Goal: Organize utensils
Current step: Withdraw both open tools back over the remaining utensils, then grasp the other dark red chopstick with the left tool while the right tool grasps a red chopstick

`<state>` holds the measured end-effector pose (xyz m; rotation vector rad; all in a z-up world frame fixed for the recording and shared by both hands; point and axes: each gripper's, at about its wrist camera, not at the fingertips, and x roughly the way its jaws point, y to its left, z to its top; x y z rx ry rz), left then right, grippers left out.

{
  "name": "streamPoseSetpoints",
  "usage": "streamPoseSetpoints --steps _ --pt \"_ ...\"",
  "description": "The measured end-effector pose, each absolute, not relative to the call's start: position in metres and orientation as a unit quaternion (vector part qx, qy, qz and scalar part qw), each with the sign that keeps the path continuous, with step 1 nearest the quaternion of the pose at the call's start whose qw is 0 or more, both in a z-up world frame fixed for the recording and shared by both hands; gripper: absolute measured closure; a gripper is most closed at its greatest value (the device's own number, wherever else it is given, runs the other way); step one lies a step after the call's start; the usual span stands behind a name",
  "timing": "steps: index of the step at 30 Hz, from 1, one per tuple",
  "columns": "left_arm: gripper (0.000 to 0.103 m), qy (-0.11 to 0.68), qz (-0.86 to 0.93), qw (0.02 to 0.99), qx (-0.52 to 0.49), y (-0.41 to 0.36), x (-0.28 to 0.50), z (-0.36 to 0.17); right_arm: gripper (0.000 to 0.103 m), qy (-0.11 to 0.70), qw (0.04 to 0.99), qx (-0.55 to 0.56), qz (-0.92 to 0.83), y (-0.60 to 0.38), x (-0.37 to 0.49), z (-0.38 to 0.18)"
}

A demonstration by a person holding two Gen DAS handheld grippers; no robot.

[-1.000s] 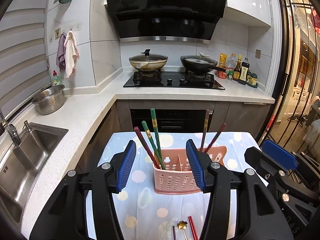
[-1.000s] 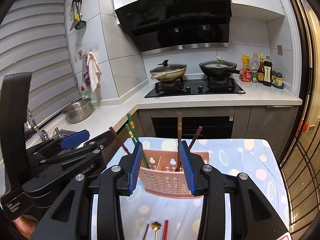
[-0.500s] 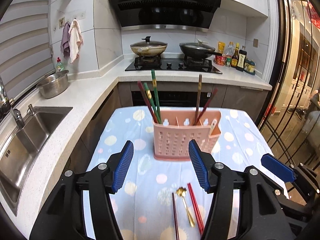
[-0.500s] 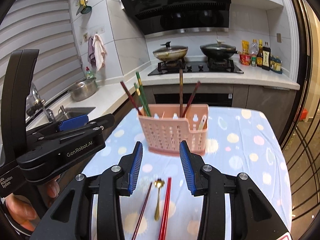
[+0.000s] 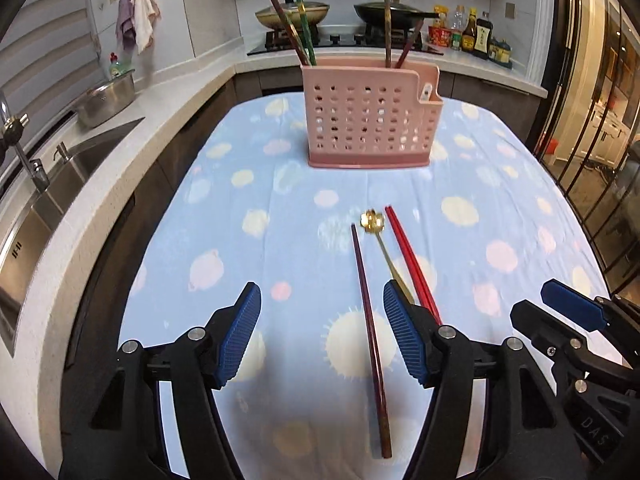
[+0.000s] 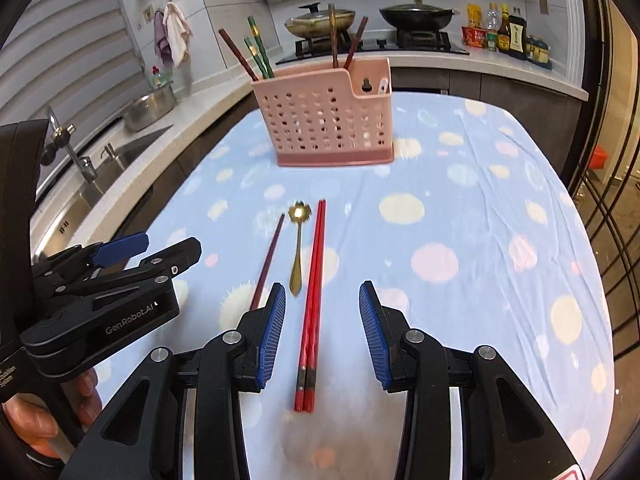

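Note:
On the spotted blue cloth lie a dark maroon chopstick [image 5: 368, 312], a gold spoon [image 5: 374, 220] and a pair of red chopsticks [image 5: 408, 256]. My left gripper [image 5: 320, 320] hovers low over the near part of the maroon chopstick, jaws opening, pads touching nothing. In the right wrist view my right gripper [image 6: 322, 312] straddles the red chopsticks [image 6: 314, 280] without touching them, jaws apart. The spoon [image 6: 298, 248] and maroon chopstick [image 6: 270, 256] lie just left of them. The pink holder [image 5: 368, 120] [image 6: 324, 120] stands further back and holds several chopsticks.
A counter with a sink [image 5: 60, 176] and a steel bowl [image 5: 106, 100] runs along the left. The stove with two pans [image 6: 416, 16] and sauce bottles [image 5: 476, 36] is behind the table. A glass door [image 5: 592, 120] is on the right. A hand [image 6: 48, 416] holds the left gripper.
Both grippers have sunk and tipped down toward the table. The loose utensils, once at the bottom edge, now lie between the fingers. The left jaws have widened.

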<state>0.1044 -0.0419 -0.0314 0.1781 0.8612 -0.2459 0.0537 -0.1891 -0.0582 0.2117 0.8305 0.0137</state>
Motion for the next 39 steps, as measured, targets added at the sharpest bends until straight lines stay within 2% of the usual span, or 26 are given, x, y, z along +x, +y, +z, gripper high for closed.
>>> streamPoseSetpoints --steps 2,11,26,39 --pt "0.037 0.428 -0.123 0.891 0.085 -0.041 0.096 -0.044 0.065 0.414 0.904 0.105 0.004 -0.188 0.048 -0.069" --pt "0.036 0.478 -0.128 0.864 0.094 -0.038 0.074 -0.088 0.065 0.436 0.893 0.107 -0.007 -0.187 0.032 -0.095" --pt "0.036 0.509 -0.135 0.845 0.095 -0.038 0.067 -0.113 0.065 0.462 0.881 0.106 -0.005 -0.18 0.032 -0.121" --pt "0.036 0.504 -0.133 0.847 0.101 -0.036 0.066 -0.117 0.065 0.474 0.875 0.101 -0.005 -0.178 0.035 -0.136"
